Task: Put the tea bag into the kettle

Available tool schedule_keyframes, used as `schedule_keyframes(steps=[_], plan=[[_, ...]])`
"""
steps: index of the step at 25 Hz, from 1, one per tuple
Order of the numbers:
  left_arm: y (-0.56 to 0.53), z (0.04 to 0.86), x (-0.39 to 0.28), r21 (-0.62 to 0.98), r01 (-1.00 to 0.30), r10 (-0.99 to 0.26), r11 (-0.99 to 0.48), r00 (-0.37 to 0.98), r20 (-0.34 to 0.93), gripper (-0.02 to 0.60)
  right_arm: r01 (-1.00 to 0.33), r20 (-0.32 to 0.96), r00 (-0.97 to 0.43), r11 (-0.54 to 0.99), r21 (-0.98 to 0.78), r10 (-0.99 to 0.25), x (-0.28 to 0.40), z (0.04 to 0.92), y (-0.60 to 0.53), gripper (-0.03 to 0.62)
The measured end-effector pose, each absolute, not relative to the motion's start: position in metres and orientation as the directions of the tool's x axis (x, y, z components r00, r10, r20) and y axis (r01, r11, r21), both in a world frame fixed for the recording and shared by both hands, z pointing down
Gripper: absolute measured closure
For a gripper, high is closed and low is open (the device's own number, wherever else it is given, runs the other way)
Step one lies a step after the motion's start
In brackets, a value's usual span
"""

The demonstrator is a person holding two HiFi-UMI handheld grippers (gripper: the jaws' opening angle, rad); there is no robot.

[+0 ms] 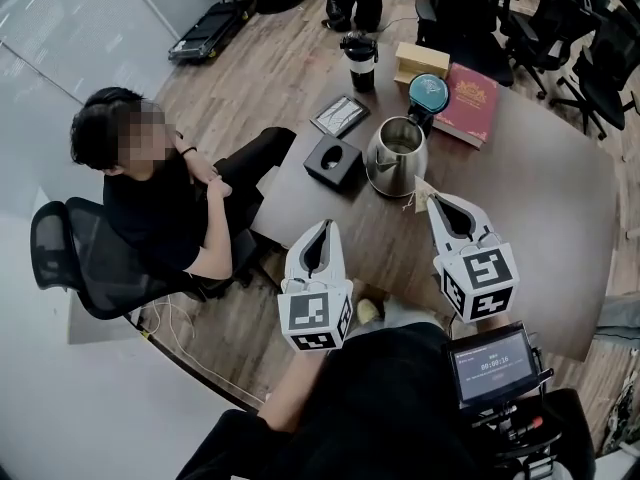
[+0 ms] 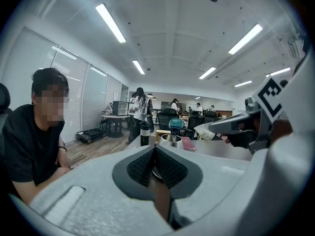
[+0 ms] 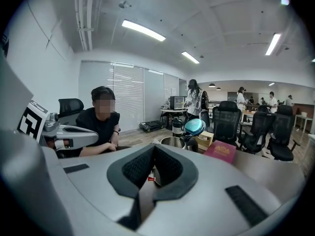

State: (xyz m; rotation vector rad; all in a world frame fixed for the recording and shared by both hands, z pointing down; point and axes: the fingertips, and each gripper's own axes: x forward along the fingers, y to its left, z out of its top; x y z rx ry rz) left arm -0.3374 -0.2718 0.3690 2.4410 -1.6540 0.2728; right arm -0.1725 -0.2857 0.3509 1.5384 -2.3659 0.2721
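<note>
The right gripper (image 1: 433, 200) has its jaws pinched on the tea bag (image 1: 421, 196) - one pale sachet, sticking out past the tips with its long axis roughly in line with the jaws, pointing at the kettle (image 1: 397, 158). It hangs just beside the kettle's near side, not inside. A small red tag (image 3: 151, 179) dangles under the jaws. The left gripper (image 1: 322, 225) has its jaws pressed together on nothing. One kettle, lid up, on the table (image 1: 540, 198) - one red book (image 1: 468, 101) beyond it, one black box (image 1: 333, 163) alongside.

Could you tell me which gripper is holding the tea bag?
The right gripper, beside the kettle, pinches the tea bag; the left gripper is shut on nothing.
</note>
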Motion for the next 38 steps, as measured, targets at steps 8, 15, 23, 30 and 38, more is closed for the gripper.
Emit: schedule_keyframes(steps=[8,15,23,30,38], plan=[[-0.282,0.362,-0.342,0.026,-0.932,-0.904,-0.361,0.357,0.235,0.575,-0.914,0.320,-0.374,0.404,0.031,-0.870,-0.171,0.337,-0.311,0.585],[-0.288,0.362,-0.342,0.032,-0.929,-0.904,-0.368,0.365,0.224,0.575,-0.915,0.304,-0.360,0.397,0.071,-0.882,-0.169,0.325,-0.330,0.585],[-0.294,0.357,-0.350,0.031,-0.933,-0.912,-0.358,0.356,0.205,0.575,-0.916,0.271,-0.347,0.387,0.109,-0.898,-0.170,0.306,-0.354,0.585],[-0.295,0.356,-0.361,0.030,-0.942,-0.921,-0.336,0.334,0.202,0.575,-0.918,0.251,-0.331,0.372,0.135,-0.910,-0.171,0.296,-0.377,0.585],[-0.299,0.357,-0.366,0.030,-0.947,-0.926,-0.319,0.319,0.205,0.575,-0.918,0.263,-0.329,0.372,0.133,-0.907,-0.172,0.303,-0.395,0.585]])
